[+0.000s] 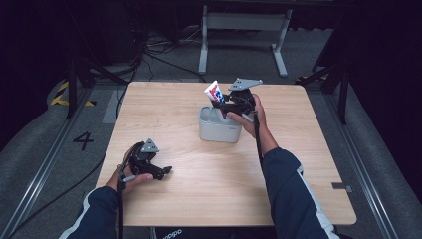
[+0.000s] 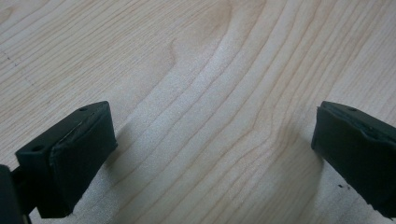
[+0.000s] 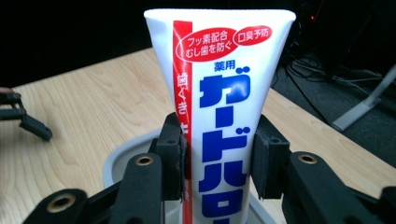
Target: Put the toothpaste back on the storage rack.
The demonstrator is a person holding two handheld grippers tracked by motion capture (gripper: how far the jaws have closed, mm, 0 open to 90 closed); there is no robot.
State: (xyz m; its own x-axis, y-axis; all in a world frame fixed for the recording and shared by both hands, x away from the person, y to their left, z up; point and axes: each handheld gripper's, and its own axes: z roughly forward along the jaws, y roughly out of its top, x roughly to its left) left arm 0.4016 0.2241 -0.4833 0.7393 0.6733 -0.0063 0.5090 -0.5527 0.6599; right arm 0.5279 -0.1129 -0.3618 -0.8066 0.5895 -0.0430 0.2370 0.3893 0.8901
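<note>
On the wooden table (image 1: 298,164), the right claw (image 3: 217,154) is gripping the toothpaste tube (image 3: 224,107) over the grey cup (image 1: 219,130), risking tipping it, while the left claw (image 2: 212,154) is sitting apart.

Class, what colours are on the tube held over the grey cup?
The white toothpaste tube carries a red side stripe and blue lettering, clearest in the right gripper view.
</note>
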